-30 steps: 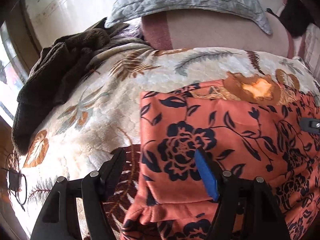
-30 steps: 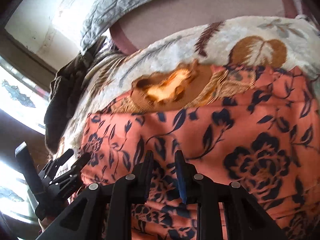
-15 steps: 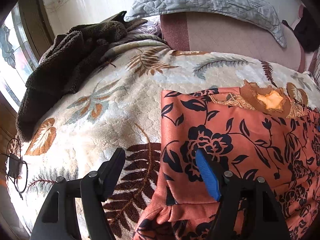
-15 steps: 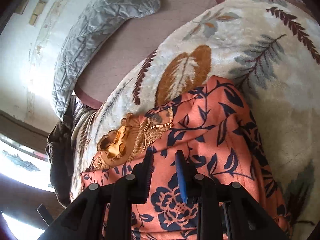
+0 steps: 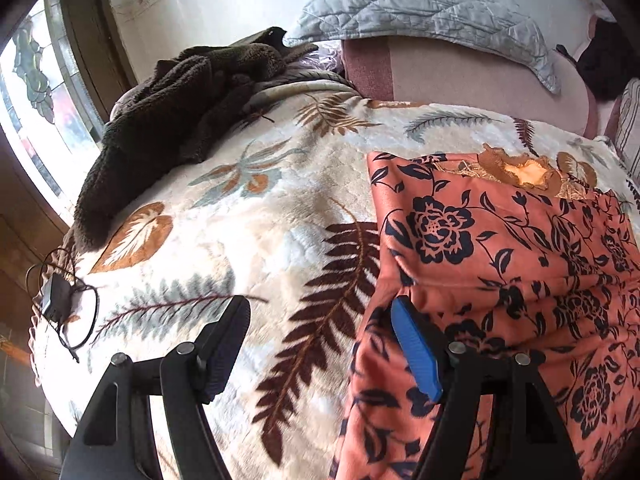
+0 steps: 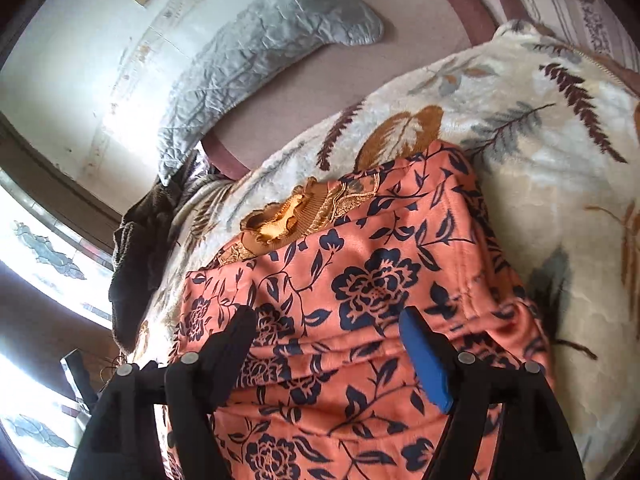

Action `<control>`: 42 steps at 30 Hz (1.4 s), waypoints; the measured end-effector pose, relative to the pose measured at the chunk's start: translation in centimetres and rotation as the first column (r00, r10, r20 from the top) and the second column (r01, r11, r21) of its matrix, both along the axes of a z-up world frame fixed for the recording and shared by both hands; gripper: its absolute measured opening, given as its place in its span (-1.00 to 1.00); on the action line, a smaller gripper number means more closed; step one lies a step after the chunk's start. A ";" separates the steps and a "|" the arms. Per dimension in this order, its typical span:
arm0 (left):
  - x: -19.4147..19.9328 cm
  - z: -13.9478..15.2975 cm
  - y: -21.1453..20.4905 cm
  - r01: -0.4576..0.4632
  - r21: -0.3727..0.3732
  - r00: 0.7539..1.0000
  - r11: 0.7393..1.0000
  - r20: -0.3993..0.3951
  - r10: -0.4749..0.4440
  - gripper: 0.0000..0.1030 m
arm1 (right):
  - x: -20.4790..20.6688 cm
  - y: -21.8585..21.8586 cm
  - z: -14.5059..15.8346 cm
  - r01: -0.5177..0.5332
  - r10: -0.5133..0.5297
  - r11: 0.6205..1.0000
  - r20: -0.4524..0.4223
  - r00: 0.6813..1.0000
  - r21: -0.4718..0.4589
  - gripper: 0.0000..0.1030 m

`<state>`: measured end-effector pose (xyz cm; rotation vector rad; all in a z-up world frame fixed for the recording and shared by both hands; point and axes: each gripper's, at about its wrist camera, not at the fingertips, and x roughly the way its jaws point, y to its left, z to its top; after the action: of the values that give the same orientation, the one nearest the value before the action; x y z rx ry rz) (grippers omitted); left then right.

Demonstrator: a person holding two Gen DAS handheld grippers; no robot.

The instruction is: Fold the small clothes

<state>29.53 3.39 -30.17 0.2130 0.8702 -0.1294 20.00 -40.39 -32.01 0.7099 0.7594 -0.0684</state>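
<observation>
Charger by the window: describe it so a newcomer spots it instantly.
Start at the leaf-print blanket covering the bed, and follow it to its corner nearest the window. There lies the charger, a small black block ringed by thin looped cable, unlike the fuzzy brown garment further up.

1. The leaf-print blanket (image 5: 256, 232) lies bare left of the orange flowered garment (image 5: 500, 240); a gripper can pass there.
2. A brown fleece heap (image 5: 168, 120) blocks the far left corner.
3. A black charger with cable (image 5: 60, 300) lies at the left edge.
4. A grey quilted pillow (image 5: 420, 8) closes the far side.
5. Bare blanket also lies right of the garment.
</observation>
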 end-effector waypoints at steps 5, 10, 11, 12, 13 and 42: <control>-6.1 -0.8 3.9 -0.052 -0.021 0.999 0.998 -0.004 0.052 0.44 | -6.9 0.3 0.8 -0.005 0.005 0.997 -0.006 1.000 -0.071 0.51; -11.4 -1.4 5.9 -0.054 -0.047 0.998 0.997 -0.044 0.052 0.49 | -13.1 -0.5 0.1 -0.010 -0.002 0.993 -0.098 0.995 -0.119 0.51; -12.3 -1.6 6.2 -0.054 -0.063 0.997 0.997 -0.065 0.050 0.53 | -14.2 -0.6 -0.3 -0.008 -0.007 0.993 -0.123 0.992 -0.118 0.51; -13.0 -1.8 6.4 -0.057 -0.083 0.995 0.995 -0.091 0.050 0.56 | -15.2 -0.7 -0.8 -0.004 -0.012 0.994 -0.146 0.989 -0.107 0.51; -13.4 -2.1 6.7 -0.061 -0.098 0.991 0.993 -0.122 0.049 0.56 | -15.9 -0.7 -1.5 -0.003 -0.012 0.996 -0.180 0.984 -0.084 0.51; -16.9 -6.2 8.7 -0.027 -0.121 0.932 0.992 -0.363 -0.019 0.52 | -19.8 2.7 -9.0 0.000 -0.007 1.000 -0.453 0.892 -0.017 0.35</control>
<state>12.65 12.14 -36.37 0.0704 1.2286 -0.2236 0.15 -37.73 -41.05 0.6871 1.2049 -0.2509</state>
